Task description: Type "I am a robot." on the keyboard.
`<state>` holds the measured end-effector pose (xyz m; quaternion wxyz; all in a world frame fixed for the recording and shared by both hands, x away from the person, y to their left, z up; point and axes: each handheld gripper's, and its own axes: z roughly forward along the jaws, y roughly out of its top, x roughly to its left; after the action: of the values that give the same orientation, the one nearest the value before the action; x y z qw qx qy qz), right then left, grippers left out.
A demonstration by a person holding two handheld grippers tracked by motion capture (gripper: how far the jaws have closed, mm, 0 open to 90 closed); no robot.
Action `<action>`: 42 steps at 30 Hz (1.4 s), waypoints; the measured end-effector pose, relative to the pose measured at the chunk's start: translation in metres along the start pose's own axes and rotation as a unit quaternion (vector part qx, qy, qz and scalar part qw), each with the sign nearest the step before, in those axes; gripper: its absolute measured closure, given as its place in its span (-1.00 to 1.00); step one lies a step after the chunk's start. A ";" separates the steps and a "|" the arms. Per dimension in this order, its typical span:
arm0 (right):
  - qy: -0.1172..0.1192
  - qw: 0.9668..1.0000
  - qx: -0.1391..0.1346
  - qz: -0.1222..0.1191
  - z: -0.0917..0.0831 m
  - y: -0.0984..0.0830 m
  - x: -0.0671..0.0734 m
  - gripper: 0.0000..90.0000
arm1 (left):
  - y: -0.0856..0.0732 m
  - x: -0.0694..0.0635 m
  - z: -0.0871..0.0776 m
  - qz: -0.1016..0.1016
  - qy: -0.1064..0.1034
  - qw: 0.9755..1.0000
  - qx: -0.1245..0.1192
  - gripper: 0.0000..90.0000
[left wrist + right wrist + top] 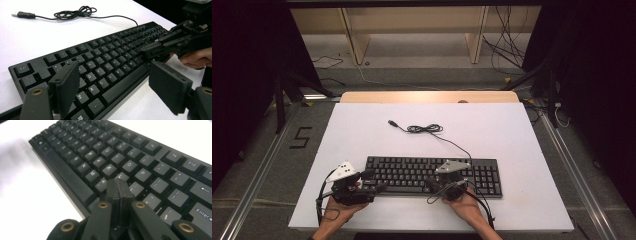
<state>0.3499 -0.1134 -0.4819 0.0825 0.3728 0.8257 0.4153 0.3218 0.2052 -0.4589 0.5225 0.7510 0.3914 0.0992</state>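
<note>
High view: coiled cable (pixel 424 129) lies behind keyboard (pixel 412 167).

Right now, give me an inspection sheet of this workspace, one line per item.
Surface: flat white tabletop board, wooden strip at far edge.
Job's things: black full-size keyboard, near the front edge.
Clutter: nothing seen.
Grippers: left gripper jaws open over the keyboard's left end; right gripper jaws shut, tips at the keys right of centre.
Cables: keyboard's thin black USB cable loosely coiled, unplugged.
Surroundings: grey floor, wooden frame, loose wires behind.
</note>
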 end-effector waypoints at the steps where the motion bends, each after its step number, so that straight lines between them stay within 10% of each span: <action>1: 0.006 1.000 -0.004 0.006 -0.001 0.001 -0.001 0.97 | 0.000 0.000 0.000 0.000 0.000 1.000 0.000 -0.46; 13: 0.014 0.999 -0.035 0.011 -0.020 0.003 -0.005 0.78 | 0.000 -0.001 0.001 0.000 -0.001 1.000 0.001 -0.46; 29: 0.016 0.997 -0.075 0.009 -0.062 -0.003 -0.012 -0.06 | 0.000 -0.002 0.001 0.000 -0.003 1.000 0.002 -0.46; 42: -0.006 0.995 -0.100 0.014 -0.096 -0.023 -0.025 -0.20 | 0.000 -0.003 0.002 0.000 -0.005 1.000 0.003 -0.47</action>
<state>0.3124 -0.1991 -0.4420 0.1185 0.3764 0.7741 0.4950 0.3210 0.2023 -0.4590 0.5218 0.7532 0.3894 0.0941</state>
